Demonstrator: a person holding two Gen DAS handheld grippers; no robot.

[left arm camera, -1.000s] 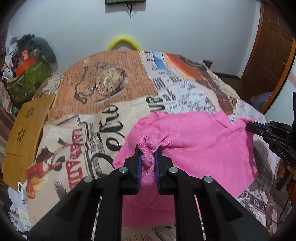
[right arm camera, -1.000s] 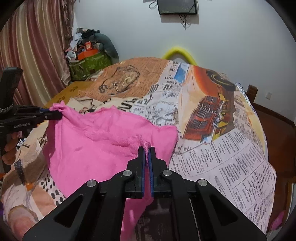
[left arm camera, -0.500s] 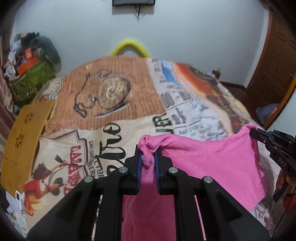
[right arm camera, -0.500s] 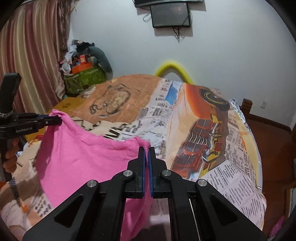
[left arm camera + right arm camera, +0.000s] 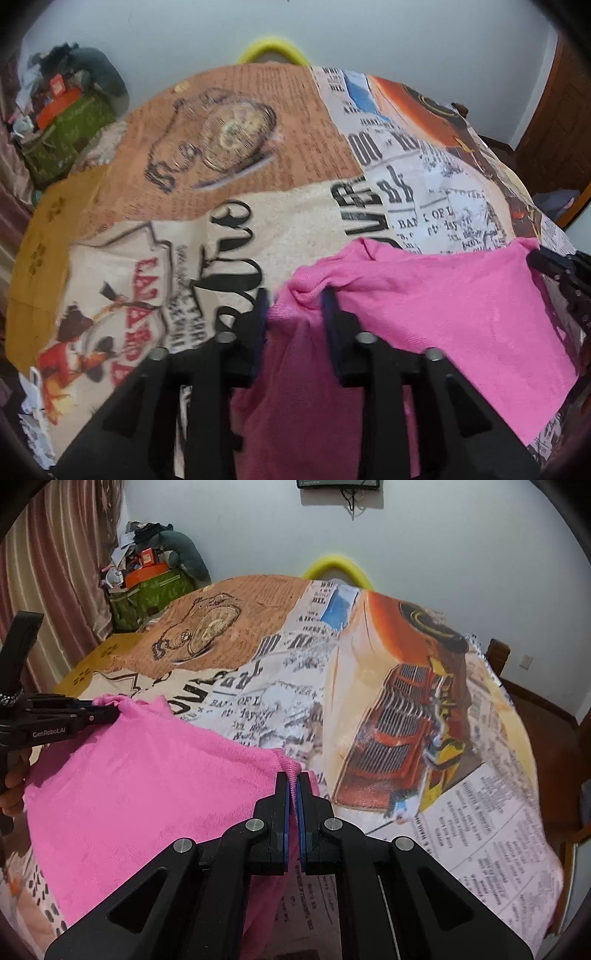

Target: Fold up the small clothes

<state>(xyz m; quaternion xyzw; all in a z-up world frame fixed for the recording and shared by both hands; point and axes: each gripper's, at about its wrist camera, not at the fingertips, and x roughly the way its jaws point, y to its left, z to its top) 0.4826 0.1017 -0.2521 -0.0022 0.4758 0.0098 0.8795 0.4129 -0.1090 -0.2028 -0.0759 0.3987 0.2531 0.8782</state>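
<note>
A small pink garment (image 5: 443,314) lies over the near part of a bed with a printed newspaper-collage cover (image 5: 295,221). In the left wrist view my left gripper (image 5: 295,310) has its jaws apart, with a bunched pink corner lying loose between them. In the right wrist view my right gripper (image 5: 293,786) is shut on the garment's other top corner (image 5: 290,766). The garment (image 5: 147,794) spreads between the two grippers. The left gripper (image 5: 107,714) shows at the left edge there; the right gripper (image 5: 546,264) shows at the right edge of the left wrist view.
A yellow hoop (image 5: 338,566) stands behind the bed by the white wall. A green bag with clutter (image 5: 147,590) sits at the far left beside curtains. A wooden door (image 5: 554,129) is at the right. A wooden chair (image 5: 498,657) stands by the bed's right side.
The garment was lifted off the bed, then lowered back onto it. My left gripper's jaws have opened and let go of their pink corner. The right gripper stays shut on its corner.
</note>
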